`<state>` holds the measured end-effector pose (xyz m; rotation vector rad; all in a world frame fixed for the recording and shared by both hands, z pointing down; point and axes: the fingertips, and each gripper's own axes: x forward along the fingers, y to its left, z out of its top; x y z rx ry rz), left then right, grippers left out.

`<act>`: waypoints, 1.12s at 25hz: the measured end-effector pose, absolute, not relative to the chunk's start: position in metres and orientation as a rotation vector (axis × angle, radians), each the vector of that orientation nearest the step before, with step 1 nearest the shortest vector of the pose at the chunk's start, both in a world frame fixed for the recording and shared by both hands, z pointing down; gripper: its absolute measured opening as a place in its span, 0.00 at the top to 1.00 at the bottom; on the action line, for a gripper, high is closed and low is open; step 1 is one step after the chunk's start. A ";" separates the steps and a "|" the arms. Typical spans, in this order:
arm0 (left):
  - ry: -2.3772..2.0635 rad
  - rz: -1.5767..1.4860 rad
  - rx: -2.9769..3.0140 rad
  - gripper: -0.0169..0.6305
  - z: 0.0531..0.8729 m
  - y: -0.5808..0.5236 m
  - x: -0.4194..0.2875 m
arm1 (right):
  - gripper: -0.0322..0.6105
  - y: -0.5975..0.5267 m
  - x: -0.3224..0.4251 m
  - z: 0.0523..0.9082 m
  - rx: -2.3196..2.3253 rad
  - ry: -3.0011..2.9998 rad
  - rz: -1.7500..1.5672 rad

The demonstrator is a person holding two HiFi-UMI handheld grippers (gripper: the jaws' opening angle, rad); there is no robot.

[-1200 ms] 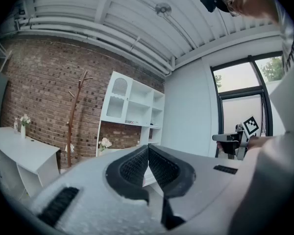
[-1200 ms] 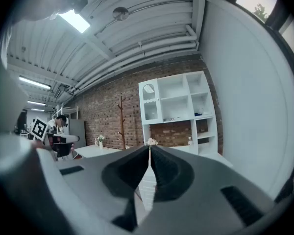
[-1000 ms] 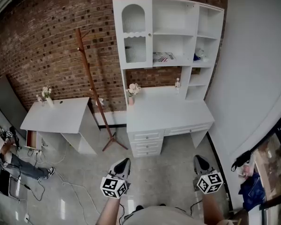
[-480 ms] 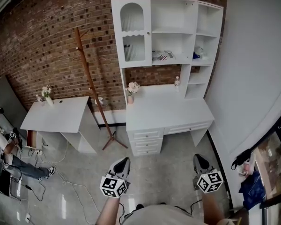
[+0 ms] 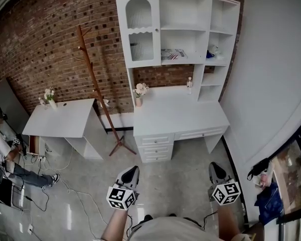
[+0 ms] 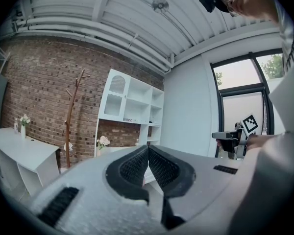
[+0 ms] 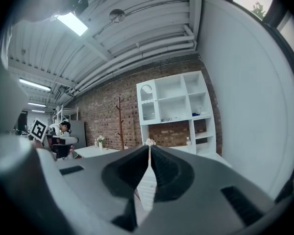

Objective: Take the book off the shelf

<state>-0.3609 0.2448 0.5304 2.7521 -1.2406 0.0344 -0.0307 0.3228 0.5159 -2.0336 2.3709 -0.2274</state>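
A book (image 5: 172,54) lies flat on the middle shelf of the white shelf unit (image 5: 145,69) that stands on a white desk (image 5: 178,119) against the brick wall. In the right gripper view the book (image 7: 173,119) shows as a small flat shape on that shelf. Both grippers hang far from the desk, over the floor near the person's body. The left gripper (image 5: 132,172) is shut with nothing in it, its jaws (image 6: 147,149) meeting at the tips. The right gripper (image 5: 215,168) is also shut and empty, jaws (image 7: 150,149) touching.
A wooden coat stand (image 5: 98,92) stands left of the desk, and a second white table (image 5: 60,120) with a flower vase sits further left. A seated person (image 5: 2,152) is at the far left edge. A flower vase (image 5: 139,92) and a small bottle (image 5: 189,86) stand on the desk.
The whole view has shifted: the desk and shelf unit sit slightly higher and larger in the head view, so the person has stepped a little closer. Both grippers stay shut and low.
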 end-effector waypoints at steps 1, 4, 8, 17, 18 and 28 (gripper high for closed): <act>-1.244 0.036 2.751 0.94 0.531 0.245 -0.358 | 0.90 0.323 -0.027 0.517 -2.034 2.371 -0.231; -1.257 0.031 2.753 0.94 0.532 0.247 -0.348 | 0.89 0.322 -0.013 0.520 -2.035 2.376 -0.239; -1.281 0.014 2.758 0.94 0.532 0.247 -0.334 | 0.89 0.318 0.004 0.522 -2.024 2.401 -0.237; -1.347 0.015 2.766 0.94 0.521 0.230 -0.307 | 0.89 0.286 0.032 0.510 -1.978 2.451 -0.160; -1.352 0.018 2.767 0.94 0.520 0.228 -0.304 | 0.89 0.283 0.035 0.508 -1.981 2.450 -0.148; -1.365 0.015 2.773 0.94 0.512 0.197 -0.290 | 0.89 0.251 0.055 0.501 -1.990 2.409 -0.150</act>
